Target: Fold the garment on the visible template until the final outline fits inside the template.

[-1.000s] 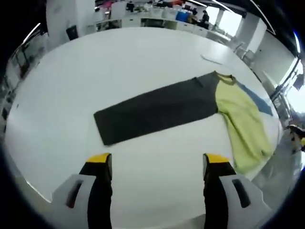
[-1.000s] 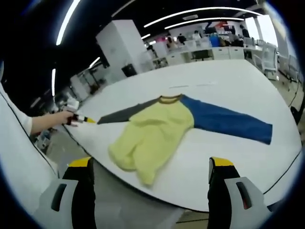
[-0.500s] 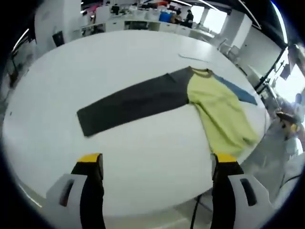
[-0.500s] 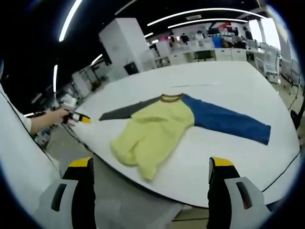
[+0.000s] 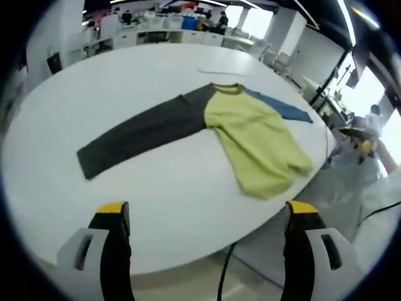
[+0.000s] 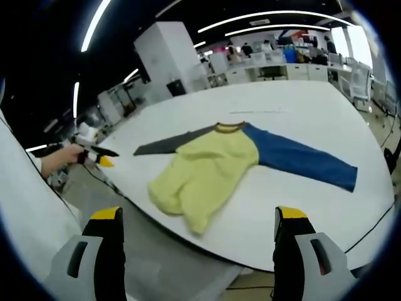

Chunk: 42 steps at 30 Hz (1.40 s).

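While its two yellow-tipped black jaws stand wide apart with nothing between them, the left hand-held gripper (image 5: 205, 216) hovers off the near edge of the large white oval bench (image 5: 150, 188), looking across the tabletop. Ahead of it a long-sleeved cloth garment with a pale yellow body, one dark grey sleeve and one blue sleeve (image 5: 250, 135) lies flat on the bench. In the left gripper view the grey sleeve stretches out straight toward the left, its cuff well apart from the jaws, and the blue sleeve reaches away behind the yellow body on the right. The hem of the yellow body lies bunched near the bench's right edge.

The right hand-held gripper (image 6: 197, 219) is likewise released, jaws spread and empty, held off the bench edge and short of the garment (image 6: 207, 169). In the right gripper view the yellow body is rumpled at its lower end close to the near edge, the blue sleeve runs out to the right across the white surface, and the grey sleeve runs back to the left. At the far left of that view a person's hand (image 6: 62, 157) holds the other gripper beside the bench. A thin dark cable (image 5: 224, 276) hangs below the bench edge. Desks and bright ceiling strip lights (image 6: 94, 28) fill the room behind.
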{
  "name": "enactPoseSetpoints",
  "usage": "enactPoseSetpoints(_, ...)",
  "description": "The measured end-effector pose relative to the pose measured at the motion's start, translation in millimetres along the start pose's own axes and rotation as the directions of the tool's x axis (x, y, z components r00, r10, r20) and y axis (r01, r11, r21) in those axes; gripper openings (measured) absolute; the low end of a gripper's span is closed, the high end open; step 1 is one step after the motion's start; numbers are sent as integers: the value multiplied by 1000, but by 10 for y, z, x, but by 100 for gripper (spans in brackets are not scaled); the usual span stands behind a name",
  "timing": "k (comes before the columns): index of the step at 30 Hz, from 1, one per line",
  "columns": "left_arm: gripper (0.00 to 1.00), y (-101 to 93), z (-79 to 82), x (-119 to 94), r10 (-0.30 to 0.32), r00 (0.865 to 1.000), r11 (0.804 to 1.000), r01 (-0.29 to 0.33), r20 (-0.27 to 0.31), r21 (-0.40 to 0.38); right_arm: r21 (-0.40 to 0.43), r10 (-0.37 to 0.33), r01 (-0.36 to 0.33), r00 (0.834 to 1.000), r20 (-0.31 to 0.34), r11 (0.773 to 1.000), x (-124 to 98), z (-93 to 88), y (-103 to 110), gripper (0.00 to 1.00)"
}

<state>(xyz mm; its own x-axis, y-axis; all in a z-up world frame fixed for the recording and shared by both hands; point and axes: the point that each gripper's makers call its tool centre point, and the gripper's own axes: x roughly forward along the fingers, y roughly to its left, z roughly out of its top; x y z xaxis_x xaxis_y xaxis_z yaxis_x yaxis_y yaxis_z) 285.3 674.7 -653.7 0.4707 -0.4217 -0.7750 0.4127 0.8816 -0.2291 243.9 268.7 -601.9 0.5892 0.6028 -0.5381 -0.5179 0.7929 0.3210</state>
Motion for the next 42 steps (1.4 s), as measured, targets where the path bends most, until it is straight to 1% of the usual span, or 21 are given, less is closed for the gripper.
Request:
enactPoseSetpoints(3,100,-107,-36,-23,-21,1000,1000,21,1,11,-2,2,-2,1000,-14,1000,-2,-38,3,100)
enactPoseSetpoints(6,100,-227,-39,-50,-46,999,999,46,19,7,-7,5,-5,1000,-25,1000,-12,-73,6,100)
enactPoseSetpoints(13,100,-473,-79,-108,-77,997,996,76,25,36,-2,-1,1,1000,-28,1000,-45,-106,6,100)
enactPoseSetpoints(16,100,-540,-91,-128,-85,996,996,84,33,34,1,-3,4,1000,-25,1000,-54,-112,-1,100)
enactPoseSetpoints(21,100,-628,-194,-110,-90,996,994,89,6,65,4,-1,1,999,-37,1000,-51,-170,7,100)
enactPoseSetpoints(27,100,-676,-226,-81,-104,995,993,104,-2,58,2,3,-3,999,-42,1000,-43,-189,32,100)
enactPoseSetpoints(32,99,-654,-199,-65,-103,995,993,102,2,58,0,5,-5,999,-50,1000,-11,-210,35,100)
enactPoseSetpoints(38,99,-658,-195,5,-117,993,992,117,-3,55,6,8,-8,999,-49,1000,22,-208,41,100)
enactPoseSetpoints(42,99,-689,-202,55,-128,992,990,129,-8,56,9,12,-12,998,-65,1000,54,-245,39,100)
